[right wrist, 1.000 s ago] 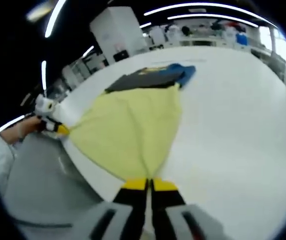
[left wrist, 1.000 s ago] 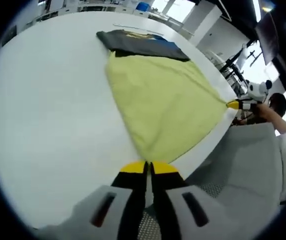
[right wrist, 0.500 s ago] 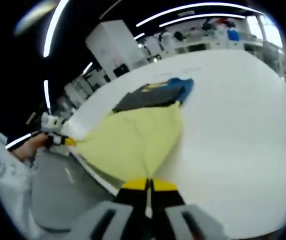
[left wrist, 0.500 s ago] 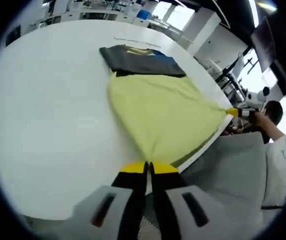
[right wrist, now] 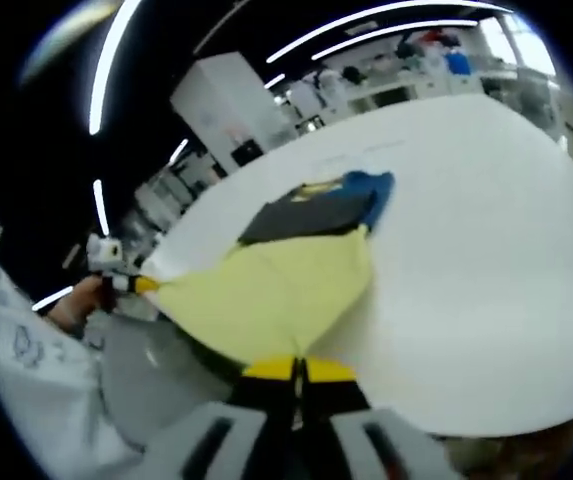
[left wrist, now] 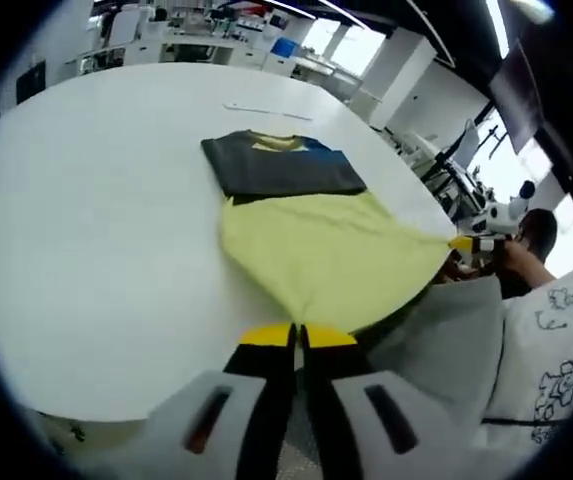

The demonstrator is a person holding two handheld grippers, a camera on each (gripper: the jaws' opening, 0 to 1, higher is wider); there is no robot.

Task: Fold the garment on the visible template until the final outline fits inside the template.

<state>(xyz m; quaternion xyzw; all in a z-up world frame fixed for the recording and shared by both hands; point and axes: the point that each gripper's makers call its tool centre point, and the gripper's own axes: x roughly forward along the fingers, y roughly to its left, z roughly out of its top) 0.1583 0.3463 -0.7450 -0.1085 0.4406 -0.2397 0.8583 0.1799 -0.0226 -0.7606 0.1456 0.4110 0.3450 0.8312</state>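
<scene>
garment's (left wrist: 331, 255) far end hidden under dark folded clothes (left wrist: 281, 168)

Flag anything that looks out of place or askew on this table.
The yellow garment hangs partly off the white table's near edge, stretched between both shut grippers, the left gripper and right gripper. Its far end overlaps the dark folded garment. No damage shows.

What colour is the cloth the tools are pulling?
Pale yellow cloth; clearest in the left gripper view.
</scene>
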